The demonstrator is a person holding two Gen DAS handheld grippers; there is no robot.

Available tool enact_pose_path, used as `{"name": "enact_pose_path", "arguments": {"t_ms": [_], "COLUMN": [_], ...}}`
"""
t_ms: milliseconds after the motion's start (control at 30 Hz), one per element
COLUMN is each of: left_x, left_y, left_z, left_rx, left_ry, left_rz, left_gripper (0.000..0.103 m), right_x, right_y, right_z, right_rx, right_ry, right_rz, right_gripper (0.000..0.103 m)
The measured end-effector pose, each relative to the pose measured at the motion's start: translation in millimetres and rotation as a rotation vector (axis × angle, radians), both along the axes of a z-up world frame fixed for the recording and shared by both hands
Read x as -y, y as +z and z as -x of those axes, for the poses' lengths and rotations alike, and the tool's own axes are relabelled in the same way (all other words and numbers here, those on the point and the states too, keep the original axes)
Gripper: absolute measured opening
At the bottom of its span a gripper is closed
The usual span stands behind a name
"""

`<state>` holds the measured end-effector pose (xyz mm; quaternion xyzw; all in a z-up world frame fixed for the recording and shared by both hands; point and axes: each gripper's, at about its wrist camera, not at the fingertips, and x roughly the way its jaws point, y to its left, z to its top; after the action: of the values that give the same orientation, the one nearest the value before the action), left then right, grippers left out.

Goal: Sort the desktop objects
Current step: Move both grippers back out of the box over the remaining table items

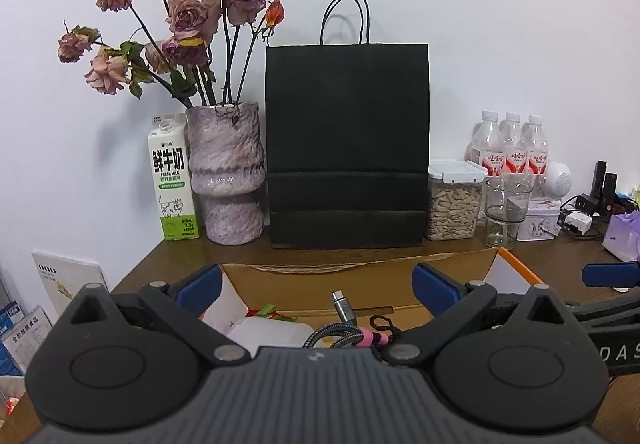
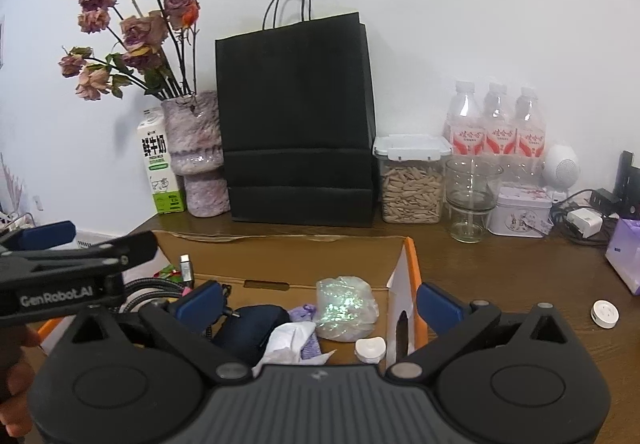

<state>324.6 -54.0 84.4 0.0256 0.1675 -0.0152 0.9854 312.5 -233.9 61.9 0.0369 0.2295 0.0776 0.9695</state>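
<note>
Both the left gripper (image 1: 318, 286) and the right gripper (image 2: 320, 302) stand wide open and hold nothing, above an open cardboard box (image 2: 280, 256). In the box lie a braided cable (image 1: 340, 332), a glittery bag (image 2: 346, 308) and a dark pouch (image 2: 250, 328). The left tool's side reads "GenRobot.AI". At the wall stand a "FRESH MILK" carton (image 1: 173, 180), a black paper bag (image 1: 347, 144) and three bottles (image 2: 496, 124) with red labels.

Wide-spread right gripper (image 2: 318, 302) over, seemingly, cardboard box (image 2: 280, 256)
</note>
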Motion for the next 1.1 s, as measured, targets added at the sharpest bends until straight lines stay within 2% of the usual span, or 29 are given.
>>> {"name": "enact_pose_path", "arguments": {"t_ms": [333, 667, 1100], "left_x": [-5.8, -16.7, -45.6], "left_y": [12.7, 22.4, 1.9], "left_z": [16.4, 53.9, 101.2], "left_rx": [0.018, 0.023, -0.054], "left_ry": [-0.009, -0.019, -0.021], "left_rz": [0.020, 0.011, 0.018], "left_gripper": [0.103, 0.103, 0.103], "right_x": [-5.0, -17.6, -28.7], "right_y": [11.5, 21.9, 8.6], "right_z": [15.5, 55.8, 115.9], "right_rx": [0.030, 0.053, 0.014], "right_ry": [-0.005, -0.002, 0.015], "right_rz": [0.022, 0.052, 0.096], "right_gripper": [0.103, 0.103, 0.103]}}
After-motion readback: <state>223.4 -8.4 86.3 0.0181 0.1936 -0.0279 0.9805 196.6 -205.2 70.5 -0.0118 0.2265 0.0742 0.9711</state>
